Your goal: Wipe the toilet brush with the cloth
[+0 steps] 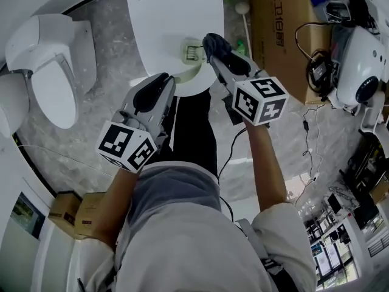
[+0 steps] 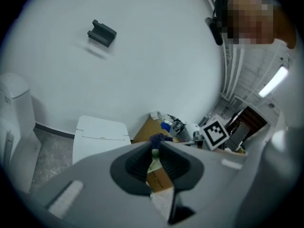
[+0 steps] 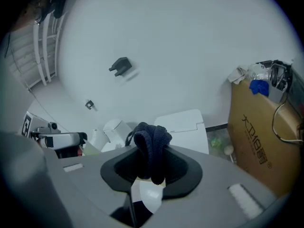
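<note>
Cloth (image 3: 152,144) in right gripper (image 3: 151,161), white toilet (image 1: 176,35), grey speckled floor (image 1: 115,84)

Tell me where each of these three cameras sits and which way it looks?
Head view: on the person's head, facing steeply down at the torso, left gripper, right gripper and the white toilet ahead.
Left gripper view: on the left gripper, facing along its shut jaws to the white wall; the person's head shows top right.
Right gripper view: on the right gripper, facing along jaws clamped on the dark blue cloth.
Shared: both gripper views show the black wall bracket and brown cardboard box.
</note>
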Demonstrator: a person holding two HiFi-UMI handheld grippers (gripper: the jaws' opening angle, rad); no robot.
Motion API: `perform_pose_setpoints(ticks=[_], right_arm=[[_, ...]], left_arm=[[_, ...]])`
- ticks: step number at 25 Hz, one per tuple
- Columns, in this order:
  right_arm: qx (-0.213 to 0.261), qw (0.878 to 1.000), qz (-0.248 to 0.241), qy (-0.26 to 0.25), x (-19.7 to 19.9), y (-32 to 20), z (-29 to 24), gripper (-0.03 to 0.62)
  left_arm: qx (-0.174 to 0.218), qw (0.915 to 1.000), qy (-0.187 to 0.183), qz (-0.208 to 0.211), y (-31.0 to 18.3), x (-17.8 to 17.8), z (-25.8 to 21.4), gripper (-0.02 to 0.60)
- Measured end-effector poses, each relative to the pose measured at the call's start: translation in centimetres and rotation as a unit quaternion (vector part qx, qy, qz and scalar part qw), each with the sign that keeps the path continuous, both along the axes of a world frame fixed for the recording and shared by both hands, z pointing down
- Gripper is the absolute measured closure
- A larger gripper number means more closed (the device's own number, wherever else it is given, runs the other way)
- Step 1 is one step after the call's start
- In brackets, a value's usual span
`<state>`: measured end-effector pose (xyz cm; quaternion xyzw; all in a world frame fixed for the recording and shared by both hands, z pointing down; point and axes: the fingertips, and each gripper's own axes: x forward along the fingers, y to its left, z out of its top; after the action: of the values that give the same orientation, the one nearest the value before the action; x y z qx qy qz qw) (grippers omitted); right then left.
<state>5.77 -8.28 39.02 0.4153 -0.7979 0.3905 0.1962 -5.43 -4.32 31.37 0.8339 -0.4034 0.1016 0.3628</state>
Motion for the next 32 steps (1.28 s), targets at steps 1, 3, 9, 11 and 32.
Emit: perform_pose_setpoints(ticks=[1, 3, 9, 11, 32], right_arm=[[-0.003, 1.0, -0.009, -0.006, -0.2, -0.2, 0.7, 0.494], [-0.011, 0.999, -0.03, -0.011, -0.7, -0.6, 2.5, 0.495], [-0.034, 0.995, -0.089, -0.027, -2.4, -1.4, 7.6, 0.496], [-0.036, 0.993, -0.106, -0.029, -2.9, -1.7, 9.2, 0.496], [-0.094, 0.954, -0.277, -0.068, -6.6, -1.5, 19.2, 0.496]], left_arm=[[0.001, 1.0, -0.001, -0.002, 0.0, -0.1, 0.1, 0.581], [0.005, 1.0, 0.0, -0.004, 0.1, -0.2, 0.2, 0.581], [0.005, 0.9998, 0.011, -0.014, 0.2, -0.5, 0.7, 0.581], [0.003, 0.9997, 0.017, -0.015, 0.2, -0.5, 0.9, 0.581], [0.009, 0.9986, 0.048, -0.019, 0.3, -0.5, 1.5, 0.581]])
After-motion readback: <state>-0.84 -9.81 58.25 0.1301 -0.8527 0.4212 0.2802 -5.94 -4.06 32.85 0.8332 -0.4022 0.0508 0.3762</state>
